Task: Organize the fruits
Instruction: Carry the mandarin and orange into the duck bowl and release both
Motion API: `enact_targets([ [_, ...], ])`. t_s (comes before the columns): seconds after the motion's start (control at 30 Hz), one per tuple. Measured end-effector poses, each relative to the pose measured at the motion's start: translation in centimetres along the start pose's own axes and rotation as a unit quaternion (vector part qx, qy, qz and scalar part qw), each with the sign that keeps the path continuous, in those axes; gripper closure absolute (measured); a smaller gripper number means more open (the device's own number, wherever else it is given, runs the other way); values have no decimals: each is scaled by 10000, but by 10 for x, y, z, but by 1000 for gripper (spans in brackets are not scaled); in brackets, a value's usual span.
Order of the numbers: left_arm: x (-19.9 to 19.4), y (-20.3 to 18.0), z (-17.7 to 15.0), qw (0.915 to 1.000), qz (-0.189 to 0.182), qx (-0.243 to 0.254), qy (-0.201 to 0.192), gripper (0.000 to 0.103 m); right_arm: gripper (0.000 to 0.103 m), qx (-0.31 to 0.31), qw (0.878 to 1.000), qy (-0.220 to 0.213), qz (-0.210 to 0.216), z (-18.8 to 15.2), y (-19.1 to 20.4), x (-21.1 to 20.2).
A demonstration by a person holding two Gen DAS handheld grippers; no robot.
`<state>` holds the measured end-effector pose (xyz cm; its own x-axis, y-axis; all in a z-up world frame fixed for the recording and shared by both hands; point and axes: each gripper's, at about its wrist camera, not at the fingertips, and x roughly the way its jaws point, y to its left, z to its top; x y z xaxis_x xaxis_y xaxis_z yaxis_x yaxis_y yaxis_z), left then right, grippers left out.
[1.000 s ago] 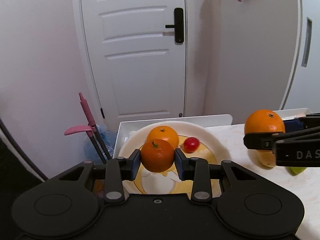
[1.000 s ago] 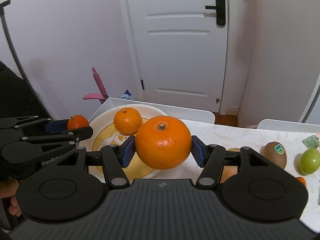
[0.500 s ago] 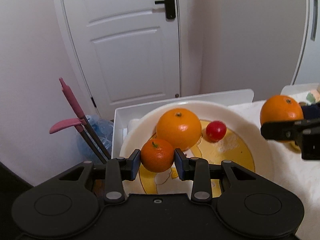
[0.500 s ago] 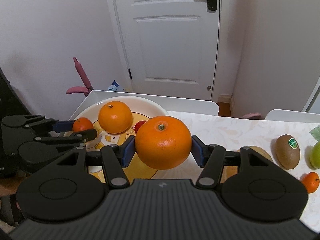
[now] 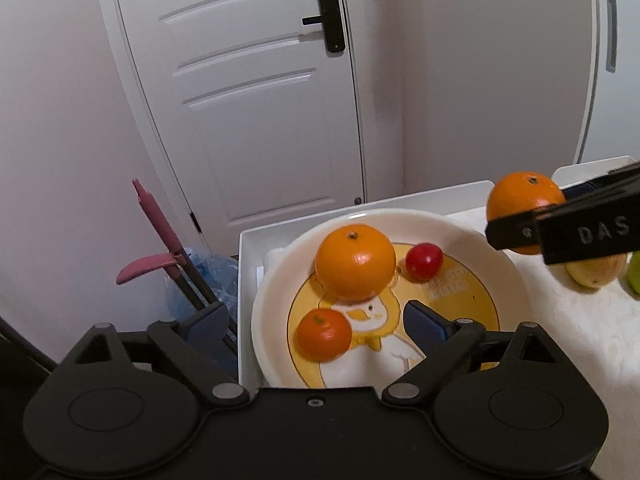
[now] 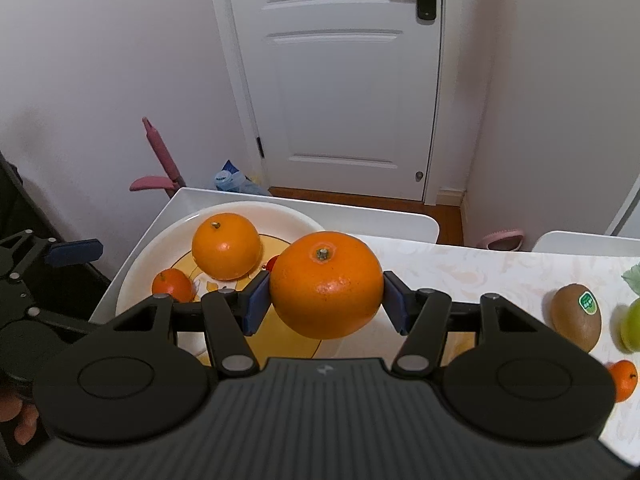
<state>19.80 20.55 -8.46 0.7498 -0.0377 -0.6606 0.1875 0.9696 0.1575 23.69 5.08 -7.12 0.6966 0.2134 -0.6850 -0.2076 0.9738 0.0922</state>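
Presently, my left gripper (image 5: 316,326): jaws opening, spread wide, nothing pressed between the pads; the small mandarin (image 5: 323,334) lies free between them on the plate (image 5: 516,280). My right gripper (image 6: 326,300): blue pads clamped on either side of a large orange (image 6: 326,285), held above the plate's near rim.

On the plate, per the left view: second orange (image 5: 355,266) behind the mandarin, stem up; red cherry tomato (image 5: 424,262) just beside that orange, to its right. The yellow duck print on the plate floor is legible here only. The right view nearly hides the tomato behind the held orange.

On the table (image 6: 480,272), right view only: kiwi (image 6: 576,316) with a green sticker, a green fruit (image 6: 631,322) at the frame edge, another small mandarin (image 6: 624,379) near the corner. The left view alone shows a yellowish fruit (image 5: 592,274) under my right gripper's finger.

Beyond: white door (image 5: 256,100), pink-handled tool (image 5: 160,236) leaning at the wall, both views.
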Motion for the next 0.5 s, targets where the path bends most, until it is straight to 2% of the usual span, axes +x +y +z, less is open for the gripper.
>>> enact_targets([
  [0.27,-10,-1,-9,9996,-58,-223,147,0,29,-386,9987,273,169,-5,16,20],
  [0.5,-13,-5,-16,9997,-22,-182,180,0,29,-612,9972,378,211,-9,25,38],
])
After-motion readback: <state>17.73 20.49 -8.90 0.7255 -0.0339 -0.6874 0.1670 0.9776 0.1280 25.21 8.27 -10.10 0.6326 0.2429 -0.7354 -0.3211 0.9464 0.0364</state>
